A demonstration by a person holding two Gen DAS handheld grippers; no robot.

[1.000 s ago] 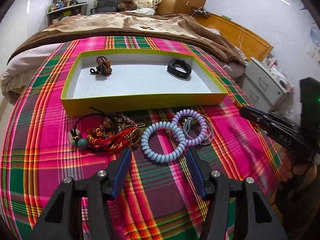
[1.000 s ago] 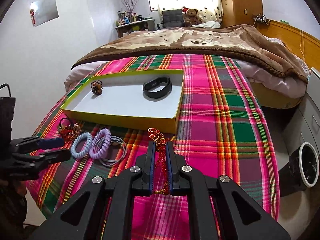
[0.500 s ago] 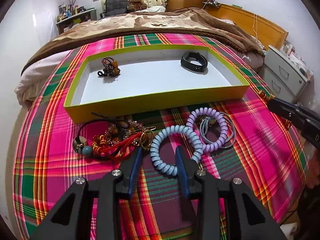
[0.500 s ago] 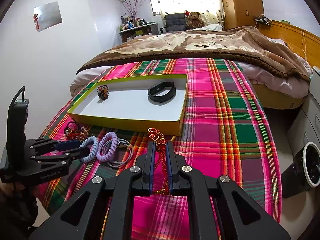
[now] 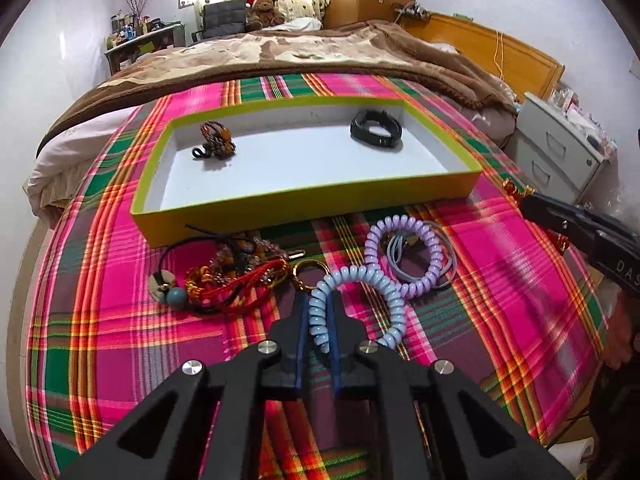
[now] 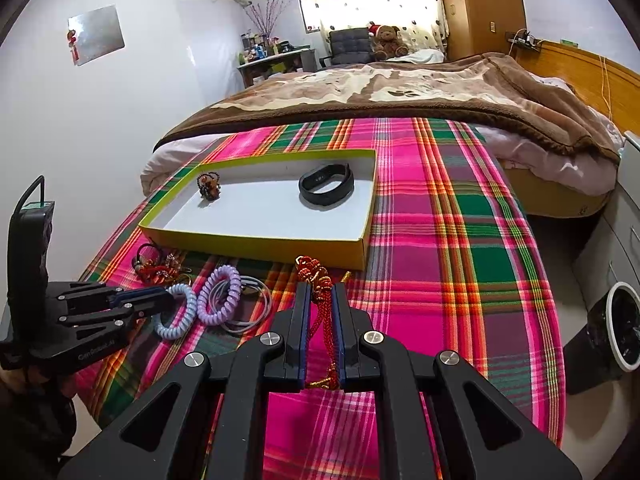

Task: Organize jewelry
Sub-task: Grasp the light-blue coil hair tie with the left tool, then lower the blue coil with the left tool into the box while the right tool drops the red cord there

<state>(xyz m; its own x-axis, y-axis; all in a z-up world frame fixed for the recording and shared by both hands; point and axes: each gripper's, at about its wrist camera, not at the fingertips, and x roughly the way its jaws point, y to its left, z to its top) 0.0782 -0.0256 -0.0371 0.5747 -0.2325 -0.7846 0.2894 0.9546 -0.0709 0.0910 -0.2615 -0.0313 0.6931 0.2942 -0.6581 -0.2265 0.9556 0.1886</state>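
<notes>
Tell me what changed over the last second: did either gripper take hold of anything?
The left gripper moved in and closed its fingers on the blue coil band, which it had only straddled open. The right gripper stayed shut on the red cord. The purple coil band, tray and its black wristband are unmoved.

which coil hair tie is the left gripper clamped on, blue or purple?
The light blue coil tie, pinched in the left gripper. The purple coil tie lies free beside it, atop grey loops.
</notes>
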